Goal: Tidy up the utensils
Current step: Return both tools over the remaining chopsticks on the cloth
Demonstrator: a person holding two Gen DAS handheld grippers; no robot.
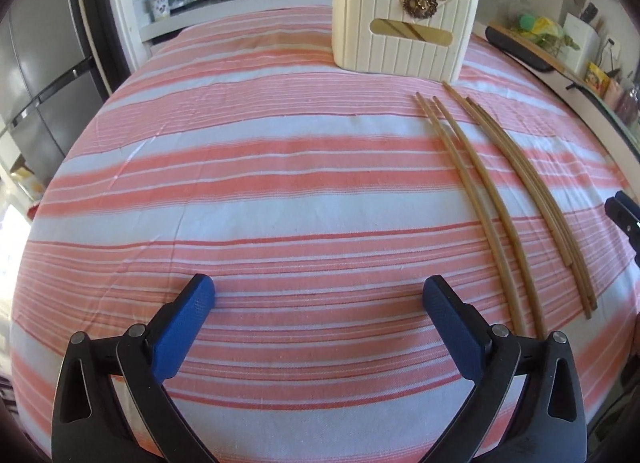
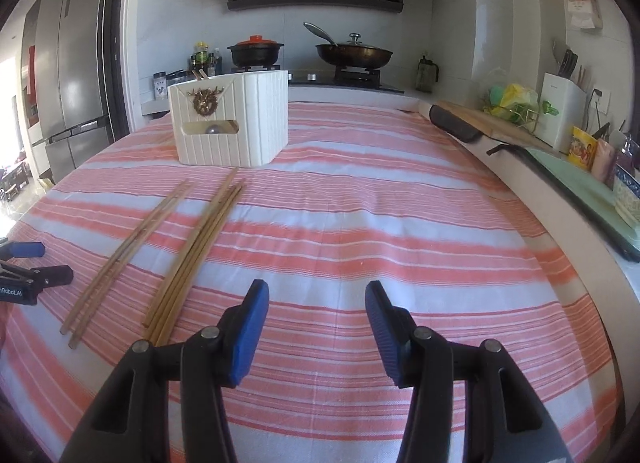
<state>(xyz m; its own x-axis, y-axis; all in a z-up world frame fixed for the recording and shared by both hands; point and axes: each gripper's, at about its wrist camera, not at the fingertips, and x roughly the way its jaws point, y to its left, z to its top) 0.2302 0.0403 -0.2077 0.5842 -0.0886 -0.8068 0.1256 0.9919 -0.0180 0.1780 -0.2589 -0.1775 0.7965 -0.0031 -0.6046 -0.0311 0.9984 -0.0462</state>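
Several wooden chopsticks lie on the striped cloth in two groups: a pair (image 1: 474,187) (image 2: 138,241) and a tighter bunch (image 1: 536,187) (image 2: 196,247). Behind them stands a cream ribbed utensil box (image 1: 404,23) (image 2: 232,123) with a gold ornament; chopsticks show through its front slot. My left gripper (image 1: 319,291) hangs open over bare cloth, left of the pair, with nothing between its blue pads. My right gripper (image 2: 317,291) is open too, empty, just right of the bunch's near ends. Each wrist view catches the other gripper at its edge: the left gripper (image 2: 44,262) and a right finger (image 1: 622,211).
The pink-and-white striped cloth (image 2: 400,223) covers the whole table. Beyond it a stove carries a red-lidded black pot (image 2: 256,49) and a wok (image 2: 354,51). A steel fridge (image 2: 68,75) stands at the left. The right counter holds a cutting board (image 2: 480,119), a knife block and jars.
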